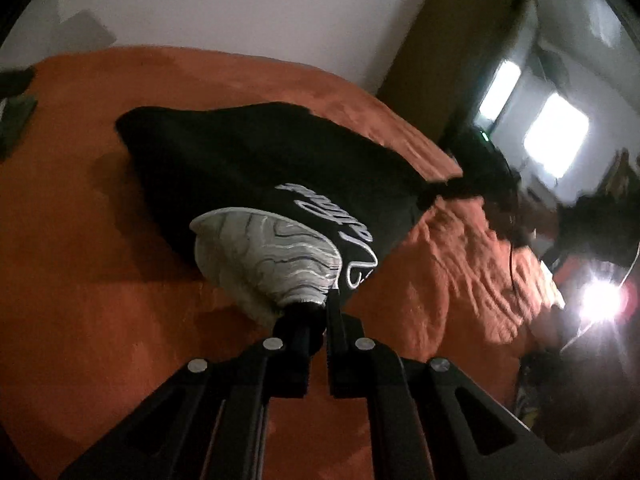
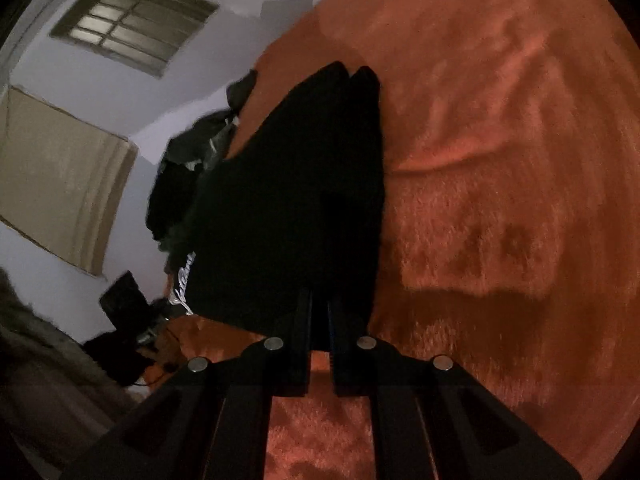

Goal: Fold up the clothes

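Orange bedding [image 1: 100, 280] fills both views. On it, the left gripper [image 1: 320, 308] pinches the black garment [image 1: 260, 160] at its grey patterned sleeve [image 1: 268, 256], and the right gripper [image 2: 320, 308] clamps another edge; the cloth hangs stretched between them above the bed.

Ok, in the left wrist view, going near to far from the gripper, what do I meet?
left gripper, closed on the garment → grey marbled patch → white script lettering → black garment → orange blanket → white wall.
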A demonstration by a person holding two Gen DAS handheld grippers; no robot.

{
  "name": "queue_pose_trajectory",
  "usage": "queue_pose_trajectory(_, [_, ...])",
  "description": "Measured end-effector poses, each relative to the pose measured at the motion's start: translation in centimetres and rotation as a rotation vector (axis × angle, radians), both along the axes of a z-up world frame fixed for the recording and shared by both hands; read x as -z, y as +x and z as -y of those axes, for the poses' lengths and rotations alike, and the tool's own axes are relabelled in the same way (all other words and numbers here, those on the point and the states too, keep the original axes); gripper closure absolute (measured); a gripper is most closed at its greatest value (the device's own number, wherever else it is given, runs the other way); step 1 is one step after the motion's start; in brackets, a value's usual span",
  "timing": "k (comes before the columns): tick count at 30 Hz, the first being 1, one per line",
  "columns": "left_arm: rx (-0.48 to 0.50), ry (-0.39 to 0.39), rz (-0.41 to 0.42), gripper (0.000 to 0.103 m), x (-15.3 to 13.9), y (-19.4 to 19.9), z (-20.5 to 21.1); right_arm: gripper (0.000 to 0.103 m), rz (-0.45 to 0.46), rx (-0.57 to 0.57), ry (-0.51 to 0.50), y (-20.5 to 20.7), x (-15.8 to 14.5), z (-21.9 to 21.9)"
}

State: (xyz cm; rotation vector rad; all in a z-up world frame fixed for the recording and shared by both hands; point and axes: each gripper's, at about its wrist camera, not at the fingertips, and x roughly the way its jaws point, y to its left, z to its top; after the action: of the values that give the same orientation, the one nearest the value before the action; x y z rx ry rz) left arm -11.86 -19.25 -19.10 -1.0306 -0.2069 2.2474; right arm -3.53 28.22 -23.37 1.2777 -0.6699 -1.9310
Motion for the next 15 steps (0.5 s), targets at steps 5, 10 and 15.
queue_pose_trajectory(5, [-0.016, 0.008, 0.020, 0.086, 0.6, 0.9, 1.5, 0.097, -0.109, -0.032, 0.030, 2.7, -3.5, 1.3])
queue_pose_trajectory(10, [-0.003, -0.023, 0.075, 0.076, 1.4, 2.5, 3.2, 0.098, -0.149, -0.040, 0.158, 7.4, -3.8, 2.1])
queue_pose_trajectory(15, [-0.012, -0.048, 0.133, 0.064, 0.6, 3.6, 5.2, 0.095, -0.043, 0.013, 0.198, 7.7, -1.8, 1.3])
